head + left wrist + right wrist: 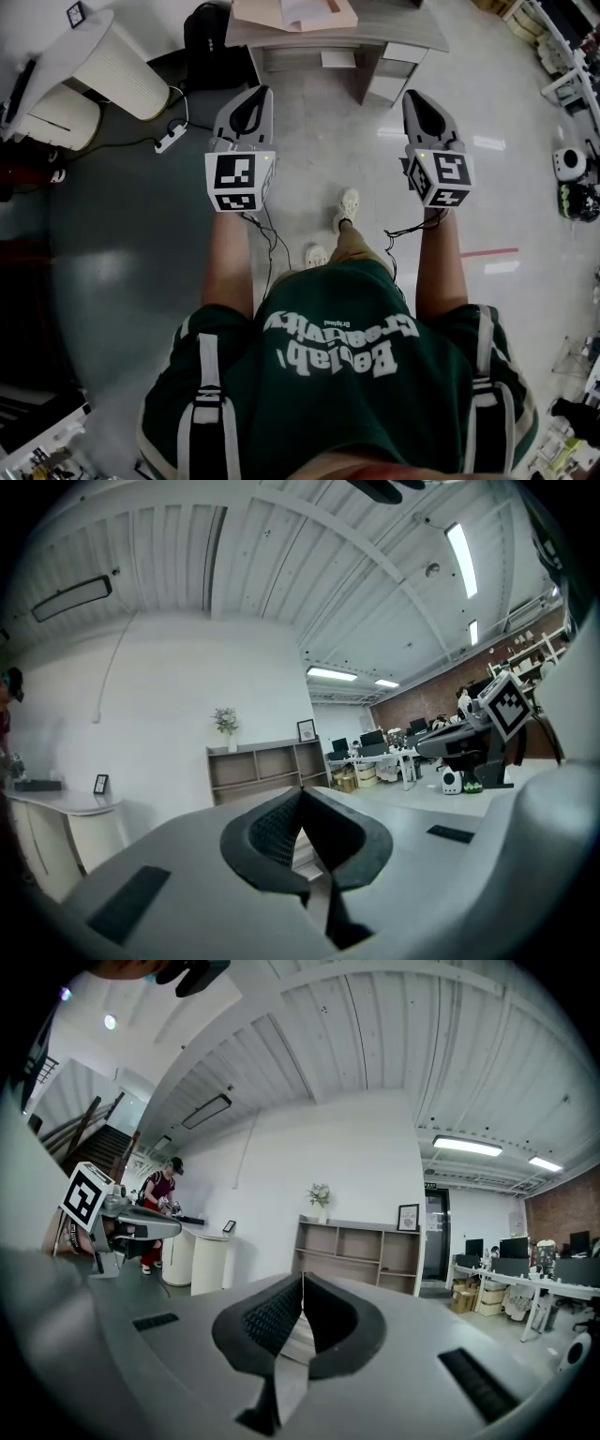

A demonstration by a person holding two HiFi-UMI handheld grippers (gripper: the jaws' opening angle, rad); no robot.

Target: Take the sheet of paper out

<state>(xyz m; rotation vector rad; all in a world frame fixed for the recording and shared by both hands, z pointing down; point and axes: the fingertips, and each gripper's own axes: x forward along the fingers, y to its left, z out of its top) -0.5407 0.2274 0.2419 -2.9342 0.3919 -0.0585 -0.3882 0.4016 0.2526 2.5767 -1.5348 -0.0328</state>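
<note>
Grey polished floor fills the head view, seen steeply from above. A person in a dark green shirt holds two pale grey tools out level, the left gripper (254, 96) and the right gripper (416, 99), each backed by a black-and-white marker cube. Both are well apart from the grey counter (403, 28) ahead. A tan folder with white sheets (295, 11) lies on it at the frame's top edge. The sheet of paper to take out is probably among these, though I cannot tell which. A white power strip (169, 141) and its dark cable lie on the floor to the left, off the direct path.

Seen from the left gripper view, the black ribbed pads meet at their tips, closed with nothing between them. Beyond stands a light wooden shelf unit (262, 771) against a white wall.

The right gripper view shows the same: pads pressed together, empty. At far left a person in a red top (159, 1194) stands at a white rounded cabinet (202, 1260).

Closed jaws would only push at the paper. A flat sheet is hard to pinch, so it could crease, or the stack could slide off the counter. Thin wires hanging by the person's feet could snag a step forward.
</note>
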